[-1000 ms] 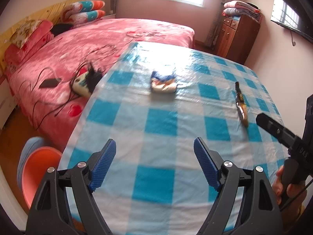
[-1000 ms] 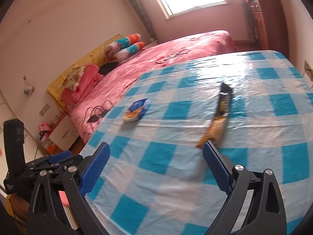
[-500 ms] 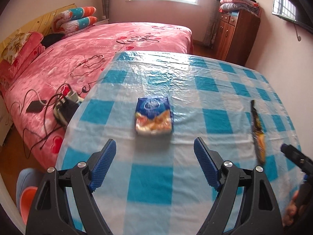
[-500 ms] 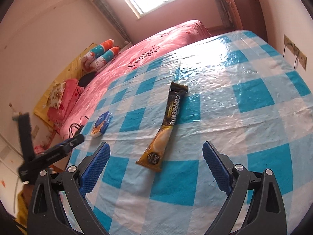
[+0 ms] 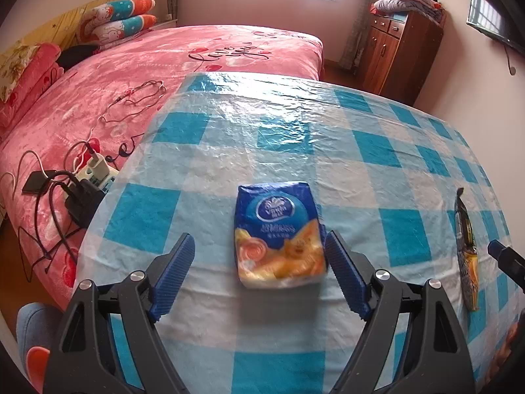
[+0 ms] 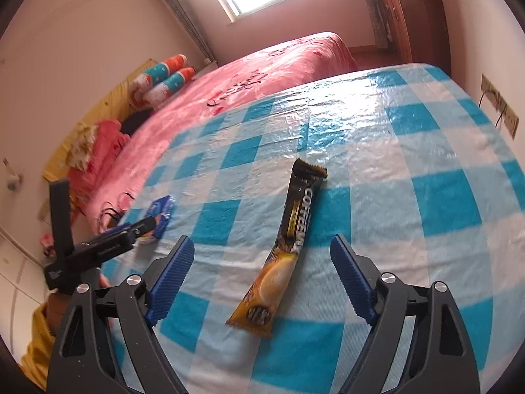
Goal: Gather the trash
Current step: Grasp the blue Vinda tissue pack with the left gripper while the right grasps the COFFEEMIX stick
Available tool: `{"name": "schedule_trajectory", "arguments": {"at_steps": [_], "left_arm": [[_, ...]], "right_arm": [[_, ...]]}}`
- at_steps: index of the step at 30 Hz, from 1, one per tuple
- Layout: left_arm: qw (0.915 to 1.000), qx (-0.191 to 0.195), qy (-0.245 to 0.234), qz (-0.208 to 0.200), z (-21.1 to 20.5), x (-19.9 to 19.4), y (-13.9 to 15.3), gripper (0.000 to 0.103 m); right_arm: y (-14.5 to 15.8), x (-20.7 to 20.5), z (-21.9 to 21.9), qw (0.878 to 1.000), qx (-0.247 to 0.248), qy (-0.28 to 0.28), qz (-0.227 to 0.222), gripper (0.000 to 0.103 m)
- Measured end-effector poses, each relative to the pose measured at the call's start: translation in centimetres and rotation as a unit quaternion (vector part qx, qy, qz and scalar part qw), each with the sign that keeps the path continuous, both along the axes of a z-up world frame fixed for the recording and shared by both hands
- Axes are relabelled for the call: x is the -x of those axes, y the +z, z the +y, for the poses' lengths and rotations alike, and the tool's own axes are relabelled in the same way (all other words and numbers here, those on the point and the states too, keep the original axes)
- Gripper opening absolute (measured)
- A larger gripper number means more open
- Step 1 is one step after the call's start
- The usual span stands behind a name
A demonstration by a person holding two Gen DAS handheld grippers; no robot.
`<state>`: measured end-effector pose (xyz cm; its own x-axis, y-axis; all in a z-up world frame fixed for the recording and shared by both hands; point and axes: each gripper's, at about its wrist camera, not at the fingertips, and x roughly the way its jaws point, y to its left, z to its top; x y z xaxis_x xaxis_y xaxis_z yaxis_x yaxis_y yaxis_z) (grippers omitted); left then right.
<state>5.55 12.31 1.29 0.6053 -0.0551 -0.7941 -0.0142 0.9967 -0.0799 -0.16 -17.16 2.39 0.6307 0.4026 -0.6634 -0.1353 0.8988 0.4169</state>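
Observation:
A blue and orange tissue pack [image 5: 280,234] lies on the blue-checked tablecloth [image 5: 295,131]. My left gripper [image 5: 259,272] is open, its jaws on either side of the pack's near end, not touching it. A black and yellow coffee sachet [image 6: 285,249] lies lengthwise on the cloth. My right gripper [image 6: 261,279] is open, with the sachet's near end between its jaws. The sachet also shows at the right of the left wrist view [image 5: 466,252], and the tissue pack at the left of the right wrist view [image 6: 160,211].
A pink bed [image 5: 147,75] stands beyond and left of the table, with a power strip, chargers and cables [image 5: 82,184] on it by the table's edge. A wooden cabinet [image 5: 400,49] stands at the back right. A wall socket [image 6: 498,105] is right of the table.
Both grippers have moved forward over the table. The tissue pack now lies between my left jaws and the sachet between my right jaws. Both stay open.

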Motion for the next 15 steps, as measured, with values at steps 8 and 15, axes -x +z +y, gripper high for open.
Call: {"name": "schedule_trajectory", "arguments": {"at_steps": [8, 15], "left_arm": [[0.9999, 0.010, -0.002, -0.003, 0.0, -1.0, -0.8, 0.082], [0.9999, -0.004, -0.006, -0.011, -0.8, -1.1, -0.8, 0.067]], "right_arm": [[-0.9, -2.7, 0.9, 0.999, 0.041, -0.004, 0.011, 0.072], [-1.8, -3.9, 2.3, 0.996, 0.087, -0.006, 0.018, 0.055]]}}
